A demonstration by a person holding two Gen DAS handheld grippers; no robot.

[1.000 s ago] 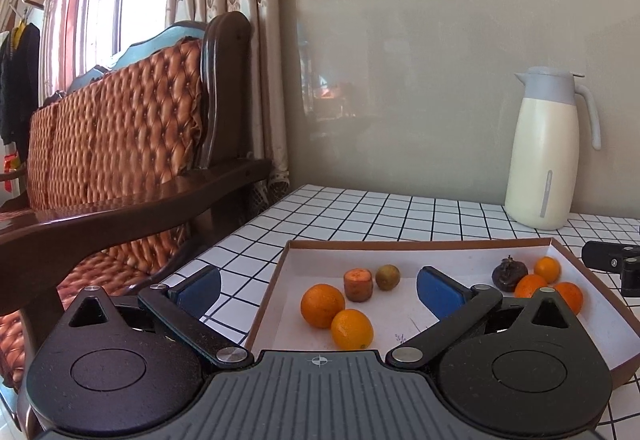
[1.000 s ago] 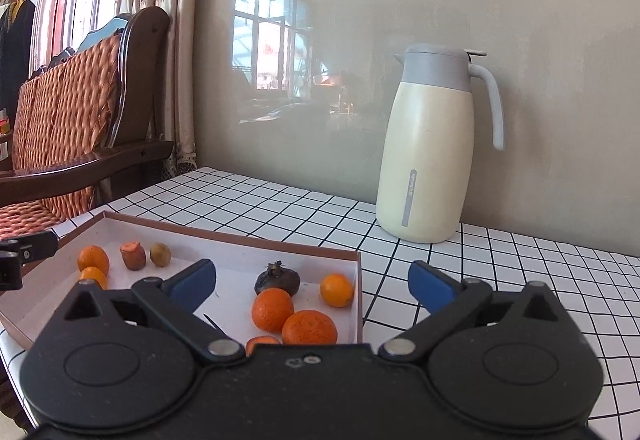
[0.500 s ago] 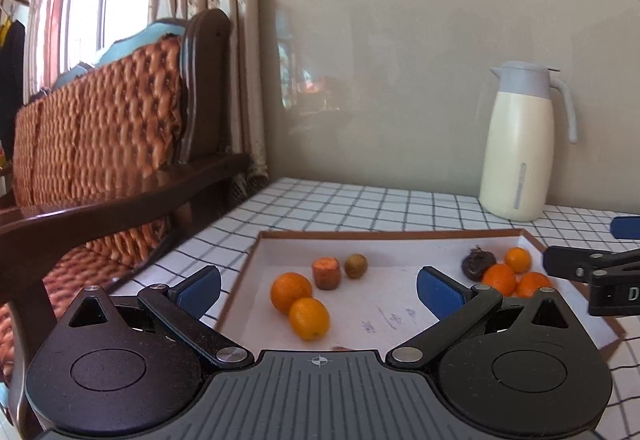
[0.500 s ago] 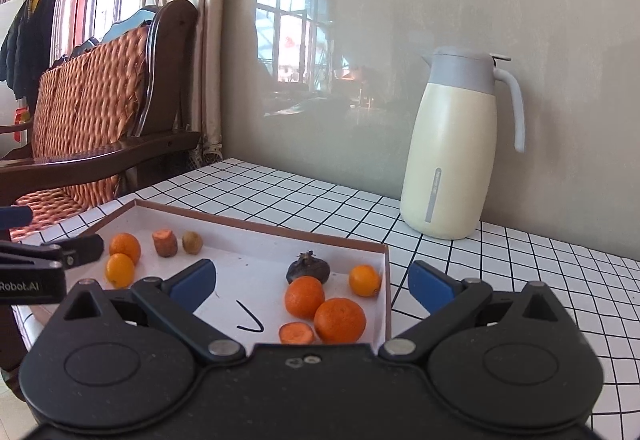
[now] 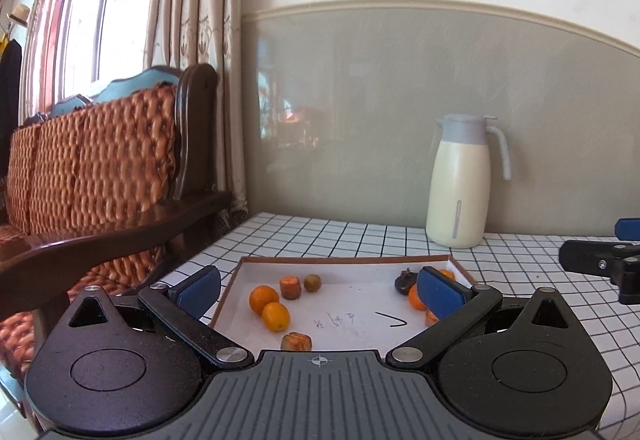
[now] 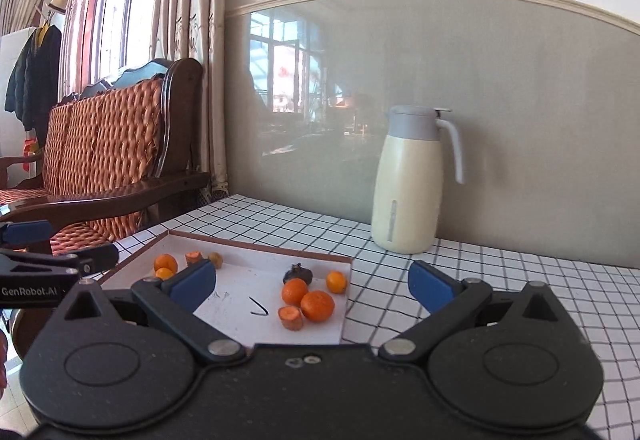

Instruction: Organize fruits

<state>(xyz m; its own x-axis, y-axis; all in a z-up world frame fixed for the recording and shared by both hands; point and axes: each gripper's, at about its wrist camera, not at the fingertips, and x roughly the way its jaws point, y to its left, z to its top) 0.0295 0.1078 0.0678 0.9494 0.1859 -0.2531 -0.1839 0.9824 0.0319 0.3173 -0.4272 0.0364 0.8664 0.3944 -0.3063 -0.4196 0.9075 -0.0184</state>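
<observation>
A shallow white tray with a brown rim lies on the checked table. Its left end holds two oranges, a carrot chunk and a small brown-green fruit. Another carrot chunk lies near the front rim. Its right end holds a dark fruit, three oranges and a carrot slice. My left gripper is open and empty in front of the tray. My right gripper is open and empty, back from the tray's right end.
A cream thermos jug with a grey lid stands at the back by the wall. A dark wooden bench with a woven orange back stands left of the table. Pen marks show on the tray floor.
Both grippers have pulled back and risen from the tray, so the tray and fruit look smaller and farther. Both stay open. The fruit has not moved.
</observation>
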